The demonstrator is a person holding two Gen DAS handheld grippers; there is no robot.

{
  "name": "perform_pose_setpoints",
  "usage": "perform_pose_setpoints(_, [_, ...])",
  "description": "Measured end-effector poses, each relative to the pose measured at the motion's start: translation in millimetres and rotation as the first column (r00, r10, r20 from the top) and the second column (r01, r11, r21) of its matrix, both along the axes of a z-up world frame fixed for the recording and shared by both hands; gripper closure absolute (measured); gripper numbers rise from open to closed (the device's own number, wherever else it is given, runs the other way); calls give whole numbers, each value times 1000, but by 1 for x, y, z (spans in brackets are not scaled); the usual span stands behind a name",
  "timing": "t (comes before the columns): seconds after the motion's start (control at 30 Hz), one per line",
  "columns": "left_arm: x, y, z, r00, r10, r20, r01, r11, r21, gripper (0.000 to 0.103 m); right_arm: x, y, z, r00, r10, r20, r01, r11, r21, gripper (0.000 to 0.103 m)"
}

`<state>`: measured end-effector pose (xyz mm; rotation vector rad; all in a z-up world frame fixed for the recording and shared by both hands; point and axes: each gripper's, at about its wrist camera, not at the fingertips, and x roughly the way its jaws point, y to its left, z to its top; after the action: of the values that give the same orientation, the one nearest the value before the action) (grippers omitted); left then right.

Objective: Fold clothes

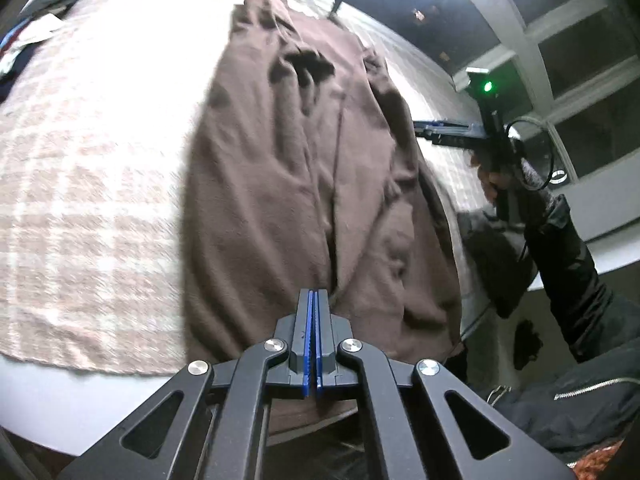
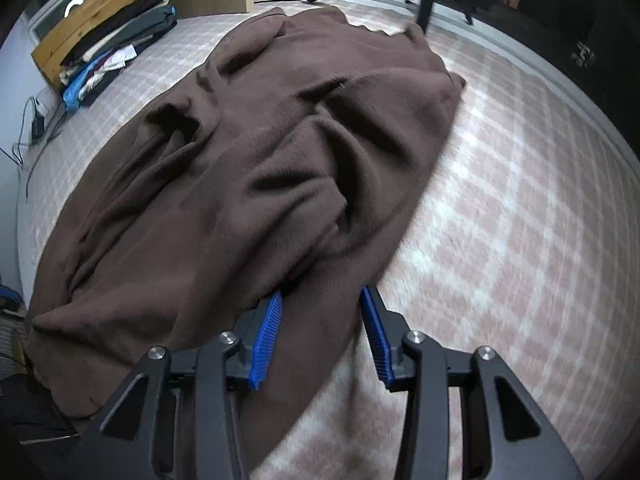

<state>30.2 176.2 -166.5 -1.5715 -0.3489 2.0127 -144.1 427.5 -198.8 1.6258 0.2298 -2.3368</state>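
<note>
A brown fleece garment (image 1: pixel 304 168) lies rumpled along a bed covered by a pink-and-white checked blanket (image 1: pixel 88 184). My left gripper (image 1: pixel 313 300) is shut, its blue pads pressed together over the garment's near hem; I cannot tell whether any cloth is pinched. In the right wrist view the same garment (image 2: pixel 248 152) spreads across the blanket (image 2: pixel 520 216). My right gripper (image 2: pixel 322 300) is open, its blue pads straddling a fold of the garment's near edge. The right gripper also shows in the left wrist view (image 1: pixel 436 130), at the garment's right side.
A stack of folded clothes (image 2: pixel 116 40) sits at the bed's far left by a wooden headboard (image 2: pixel 80 24). Cables (image 2: pixel 36 128) lie on the bed's left edge. A dark jacket (image 1: pixel 568 400) lies beside the bed. A window frame (image 1: pixel 560 40) stands to the right.
</note>
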Motion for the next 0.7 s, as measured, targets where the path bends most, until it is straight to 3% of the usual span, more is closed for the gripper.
perform_pose_setpoints(0.1, [-3,16,-2,999,-33,1,33,999,19,100,-9,-6,-4,1000,26,-4,-26,998,61,60])
perform_pose_setpoints(0.2, [-1,47,-11,993,-117,-14,116,993,-30,79,-10,-2,0,1000,24,4,-24,998,54,59])
perform_pose_setpoints(0.23, [-1,57,-14,990,-143,-17,142,989,-49,78,-8,-3,2,999,34,-5,-34,998,60,59])
perform_pose_setpoints(0.3, [0,72,-25,982,-189,-11,187,977,-101,79,-5,-10,2,998,62,-10,-61,996,69,59])
perform_pose_setpoints(0.4, [-2,82,-36,976,-220,3,217,964,-155,103,-8,-3,-4,999,41,24,-42,998,52,64])
perform_pose_setpoints(0.47, [-3,79,-33,976,-219,0,217,965,-146,101,-7,11,-1,999,2,34,-2,1000,14,91])
perform_pose_setpoints(0.7, [-3,69,-10,978,-209,-24,206,974,-90,102,11,77,0,982,-180,62,184,981,-62,96])
